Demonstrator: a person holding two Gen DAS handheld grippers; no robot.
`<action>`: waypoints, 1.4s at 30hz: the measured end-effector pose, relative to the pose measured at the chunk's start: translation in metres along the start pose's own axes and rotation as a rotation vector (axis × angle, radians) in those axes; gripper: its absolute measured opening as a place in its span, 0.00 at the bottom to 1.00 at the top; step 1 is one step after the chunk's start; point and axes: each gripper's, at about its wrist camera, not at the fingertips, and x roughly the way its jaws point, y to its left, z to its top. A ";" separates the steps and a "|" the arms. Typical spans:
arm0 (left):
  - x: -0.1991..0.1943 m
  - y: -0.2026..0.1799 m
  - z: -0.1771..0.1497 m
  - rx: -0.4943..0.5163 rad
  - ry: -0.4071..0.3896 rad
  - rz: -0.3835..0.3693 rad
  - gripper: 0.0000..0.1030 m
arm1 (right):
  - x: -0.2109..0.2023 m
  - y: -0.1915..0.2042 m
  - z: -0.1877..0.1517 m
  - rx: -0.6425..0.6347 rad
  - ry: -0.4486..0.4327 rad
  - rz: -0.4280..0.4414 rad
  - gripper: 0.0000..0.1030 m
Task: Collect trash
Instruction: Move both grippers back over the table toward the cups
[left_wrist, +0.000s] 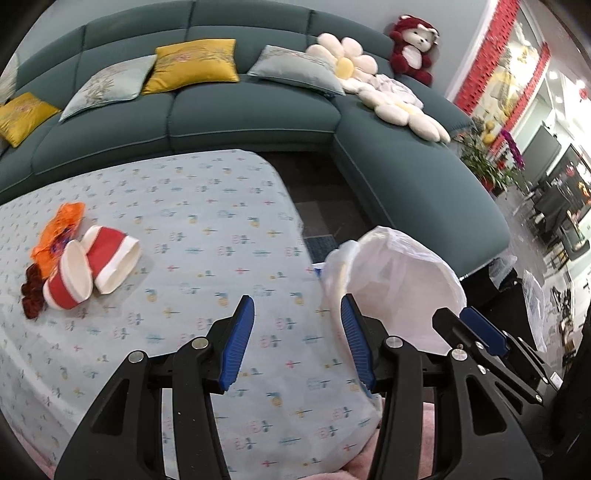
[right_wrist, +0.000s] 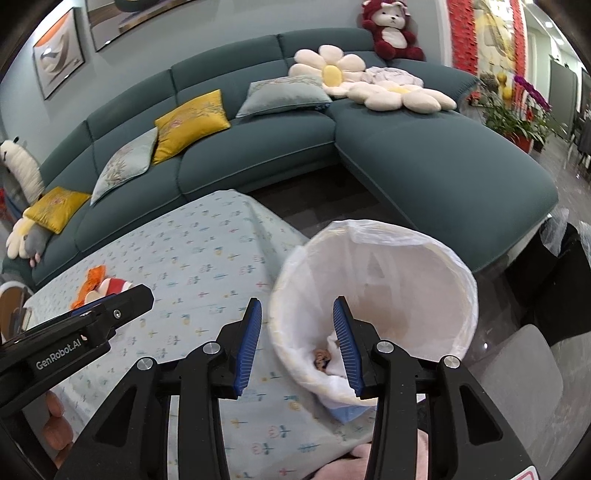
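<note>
On the light blue patterned tablecloth (left_wrist: 207, 206) two red-and-white paper cups (left_wrist: 99, 258) lie on their sides at the left. An orange wrapper (left_wrist: 61, 229) and a dark red clump (left_wrist: 31, 291) lie beside them. A bin with a white liner (right_wrist: 373, 295) stands off the table's right edge, with a small brown scrap (right_wrist: 321, 358) inside. My left gripper (left_wrist: 296, 301) hovers open over bare cloth, right of the cups. My right gripper (right_wrist: 297, 302) stands open above the bin's near rim, nothing between its fingers. Each gripper shows in the other's view: left gripper (right_wrist: 144, 291), right gripper (left_wrist: 456, 314).
A teal corner sofa (left_wrist: 258, 118) with yellow and grey cushions, flower pillows and a red plush toy (left_wrist: 412, 46) wraps behind the table. Dark floor (left_wrist: 317, 192) lies between sofa and table. Potted plants (right_wrist: 517, 110) stand at the right; a grey stool (right_wrist: 532, 354) sits by the bin.
</note>
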 end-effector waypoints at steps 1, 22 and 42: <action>-0.003 0.006 0.000 -0.009 -0.003 0.005 0.45 | 0.000 0.005 0.000 -0.008 0.001 0.004 0.39; -0.051 0.144 -0.017 -0.213 -0.060 0.134 0.60 | -0.003 0.130 -0.021 -0.202 0.038 0.109 0.41; -0.066 0.293 -0.043 -0.312 -0.027 0.307 0.70 | 0.035 0.268 -0.052 -0.391 0.148 0.236 0.41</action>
